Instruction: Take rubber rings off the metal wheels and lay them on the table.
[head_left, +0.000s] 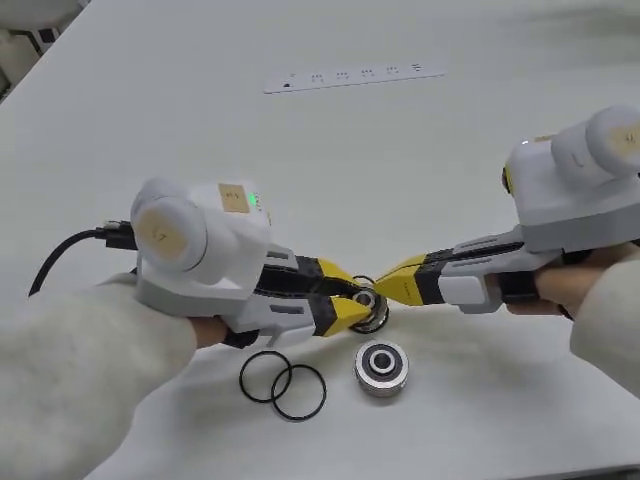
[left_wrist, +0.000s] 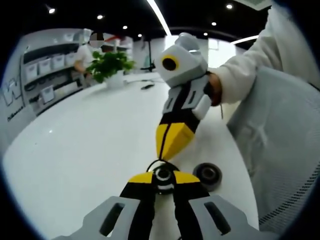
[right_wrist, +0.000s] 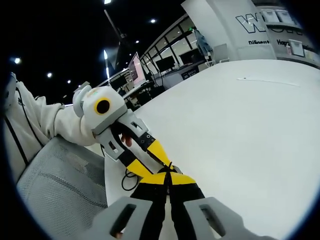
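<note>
Rubber rings (head_left: 282, 384), two of them, are laid flat and overlapping on the white table (head_left: 300, 180). They lie near the person and left of a loose metal wheel (head_left: 381, 366), which rests on its side with the bore pointing up.

Just beyond them, a second metal wheel (head_left: 368, 300) is clamped across its rim by the closed jaws of the left gripper (head_left: 355, 303). This grip is judged to steady the wheel while its ring is pulled. Whether the wheel touches the table cannot be told.

From the right, the right gripper (head_left: 388, 288) is brought tip to tip against the wheel. Its jaws are closed to a thin line and appear to be pinched on a third ring (left_wrist: 154, 164), a black loop lifted off the wheel's edge.

The held wheel is short and round, with no real long axis. Its axle line is tipped up and back toward the left gripper, so the hub face is seen in the left gripper view. The lifted loop is drawn toward the right gripper's tips.
</note>
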